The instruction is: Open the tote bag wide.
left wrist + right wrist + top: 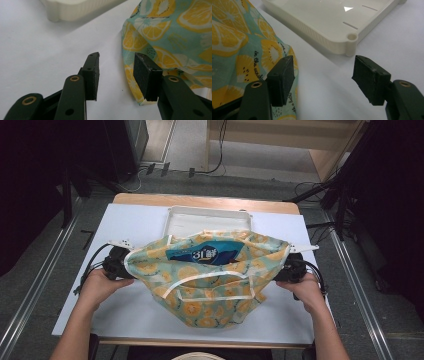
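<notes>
The lemon-print bag [210,280] is lying mid-table, partly hiding a blue packet [202,254]. Left gripper [116,72] and right gripper [322,75] are flanking its edges, jaws wide, gripping nothing.

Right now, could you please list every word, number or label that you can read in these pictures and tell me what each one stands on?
"3", followed by white characters too blurred to read: on the blue package inside the lemon-print bag, high view.
"in the sunshi...": black script on the lemon-print bag's fabric, cut off by a jaw, right gripper view.
More black script lower on that fabric: too partial to read.
The white tray bears no text.
</notes>
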`<state>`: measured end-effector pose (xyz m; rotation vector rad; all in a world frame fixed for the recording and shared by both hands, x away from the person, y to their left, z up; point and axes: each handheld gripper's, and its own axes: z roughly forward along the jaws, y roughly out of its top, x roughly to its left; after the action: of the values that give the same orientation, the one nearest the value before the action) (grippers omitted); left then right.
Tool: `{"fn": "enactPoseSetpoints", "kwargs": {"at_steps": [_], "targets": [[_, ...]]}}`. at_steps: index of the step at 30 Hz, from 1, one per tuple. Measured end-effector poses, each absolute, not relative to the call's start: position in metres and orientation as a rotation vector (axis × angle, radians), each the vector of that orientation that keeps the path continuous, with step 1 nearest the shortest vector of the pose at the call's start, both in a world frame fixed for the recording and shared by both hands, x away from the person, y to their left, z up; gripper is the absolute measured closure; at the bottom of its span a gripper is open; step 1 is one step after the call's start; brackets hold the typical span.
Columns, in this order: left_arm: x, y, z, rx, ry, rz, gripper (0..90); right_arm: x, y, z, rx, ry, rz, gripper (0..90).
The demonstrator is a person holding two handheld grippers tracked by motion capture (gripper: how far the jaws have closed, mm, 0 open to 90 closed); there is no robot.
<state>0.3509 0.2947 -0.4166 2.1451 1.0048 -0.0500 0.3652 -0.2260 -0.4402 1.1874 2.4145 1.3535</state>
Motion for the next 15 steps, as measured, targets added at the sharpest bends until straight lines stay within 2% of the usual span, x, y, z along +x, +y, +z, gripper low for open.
{"fn": "enactPoseSetpoints", "kwargs": {"at_steps": [1, 5, 15], "targets": [[0.3508, 0.2959, -0.4134, 2.130, 1.020, -0.032, 55.1, 0.3670, -0.2257, -0.4395, 1.189, 2.437, 1.346, 40.8], [0.3539, 0.2975, -0.4110, 2.123, 1.046, -0.060, 48.3, 0.3740, -0.2267, -0.4366, 1.202, 2.495, 1.394, 43.6], [0.3527, 0.2933, -0.4112, 2.146, 1.019, -0.039, 44.6, 0.3741, -0.2314, -0.4300, 1.161, 2.441, 1.389, 47.7]]}}
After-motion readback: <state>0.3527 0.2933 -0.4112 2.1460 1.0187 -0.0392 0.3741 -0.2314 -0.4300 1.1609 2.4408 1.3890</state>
